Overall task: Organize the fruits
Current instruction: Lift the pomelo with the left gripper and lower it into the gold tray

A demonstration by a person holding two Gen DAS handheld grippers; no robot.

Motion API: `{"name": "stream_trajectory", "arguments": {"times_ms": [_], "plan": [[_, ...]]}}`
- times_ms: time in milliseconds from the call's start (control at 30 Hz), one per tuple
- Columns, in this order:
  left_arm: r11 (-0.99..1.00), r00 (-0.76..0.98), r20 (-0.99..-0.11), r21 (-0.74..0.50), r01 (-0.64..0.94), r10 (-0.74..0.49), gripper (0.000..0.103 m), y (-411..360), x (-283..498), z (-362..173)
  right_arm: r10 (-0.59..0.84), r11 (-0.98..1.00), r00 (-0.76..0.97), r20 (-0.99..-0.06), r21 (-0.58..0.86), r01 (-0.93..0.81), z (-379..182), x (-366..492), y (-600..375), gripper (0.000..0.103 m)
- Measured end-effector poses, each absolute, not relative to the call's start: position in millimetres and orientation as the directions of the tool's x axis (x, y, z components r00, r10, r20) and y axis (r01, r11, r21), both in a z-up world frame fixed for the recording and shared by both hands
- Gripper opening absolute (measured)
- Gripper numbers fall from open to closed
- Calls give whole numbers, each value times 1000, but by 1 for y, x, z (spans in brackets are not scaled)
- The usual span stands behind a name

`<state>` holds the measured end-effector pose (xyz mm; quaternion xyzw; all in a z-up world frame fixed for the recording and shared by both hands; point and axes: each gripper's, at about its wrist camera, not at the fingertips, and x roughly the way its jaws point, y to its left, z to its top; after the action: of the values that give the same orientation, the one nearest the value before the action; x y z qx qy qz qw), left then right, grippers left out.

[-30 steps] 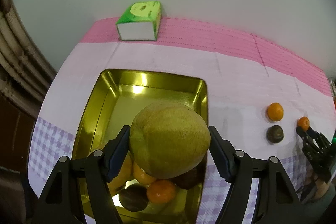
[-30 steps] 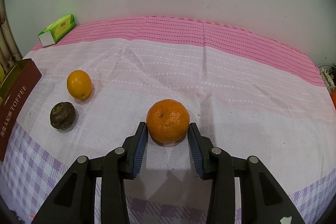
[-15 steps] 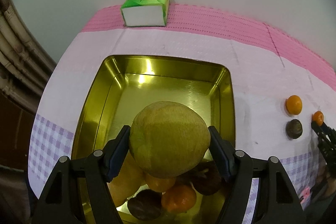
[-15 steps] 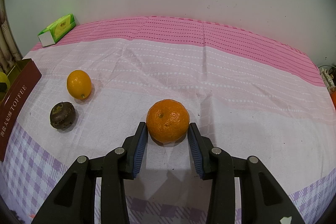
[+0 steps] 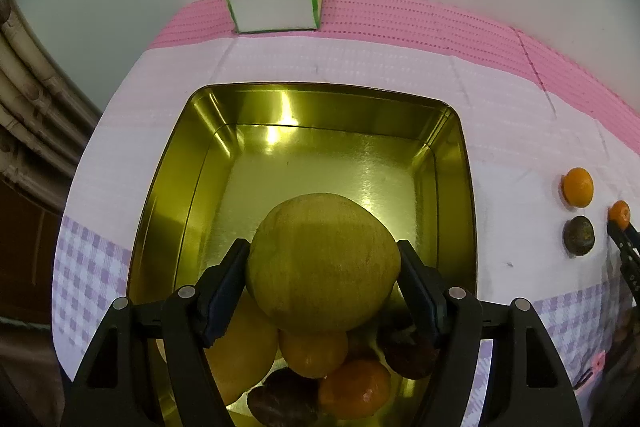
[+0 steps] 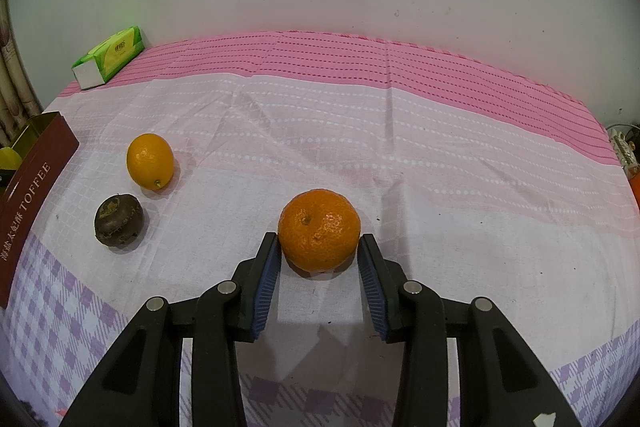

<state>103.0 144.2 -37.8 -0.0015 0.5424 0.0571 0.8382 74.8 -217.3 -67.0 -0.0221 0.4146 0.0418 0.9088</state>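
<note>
Left gripper (image 5: 323, 263) clenched on large yellow-green fruit (image 5: 322, 261), held above gold tin (image 5: 320, 103), over the heap of small fruits (image 5: 332, 375) at its near end. Right gripper (image 6: 319, 243) clamped on orange (image 6: 319, 229) resting on tablecloth (image 6: 440, 187); lemon (image 6: 150, 161) and dark fruit (image 6: 119, 219) left of it, near the tin
</note>
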Motion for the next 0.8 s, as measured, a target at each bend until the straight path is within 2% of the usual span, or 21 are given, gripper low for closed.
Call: {"name": "stream_trajectory", "arguments": {"times_ms": [633,800], "plan": [[990,400,-907,95,-102,129,73,142,107,-42,57,996,652,-756,-7,-94,-67,76,-218,39],[989,406,-903,103,-106,137,78,143,103,-38,55,996,652,-756,-8,-94,-68,78,-219,40]]}}
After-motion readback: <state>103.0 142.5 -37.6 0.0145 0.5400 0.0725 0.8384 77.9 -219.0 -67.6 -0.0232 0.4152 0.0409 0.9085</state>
